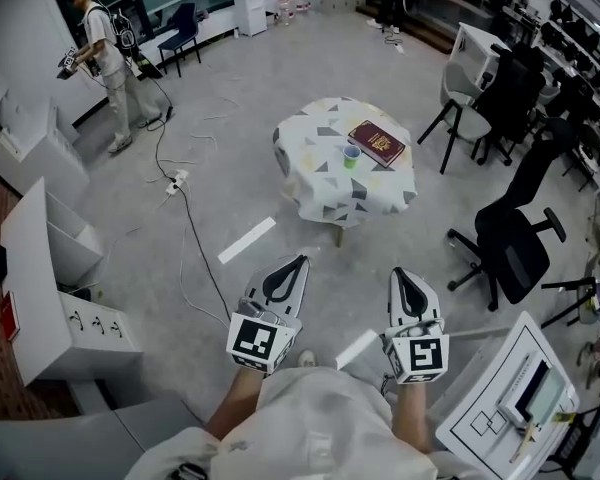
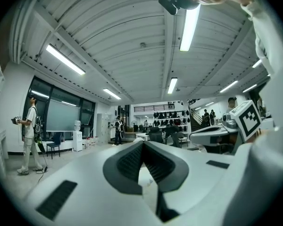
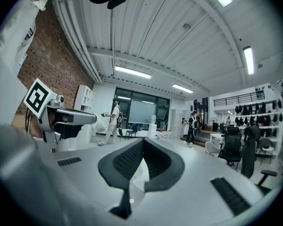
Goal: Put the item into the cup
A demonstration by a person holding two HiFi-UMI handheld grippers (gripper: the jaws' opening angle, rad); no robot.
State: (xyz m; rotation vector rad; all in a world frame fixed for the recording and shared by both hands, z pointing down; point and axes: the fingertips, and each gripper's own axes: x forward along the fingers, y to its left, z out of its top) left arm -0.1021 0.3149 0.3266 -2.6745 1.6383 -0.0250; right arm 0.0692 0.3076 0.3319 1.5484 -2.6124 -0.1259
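Green cup (image 1: 351, 155) and red book (image 1: 377, 142) sit side by side on the table (image 1: 320, 193), well ahead of the left tool (image 1: 298, 264) and right tool (image 1: 400, 274), both closed and empty.

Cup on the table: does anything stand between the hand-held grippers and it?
Nothing visible. From the left hand-held gripper and right hand-held gripper to the cup there is open floor; a white strip and a cable lie further left.

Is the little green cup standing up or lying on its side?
Standing up. The head view shows the cup with its round open mouth facing upward on the table, beside the red book.
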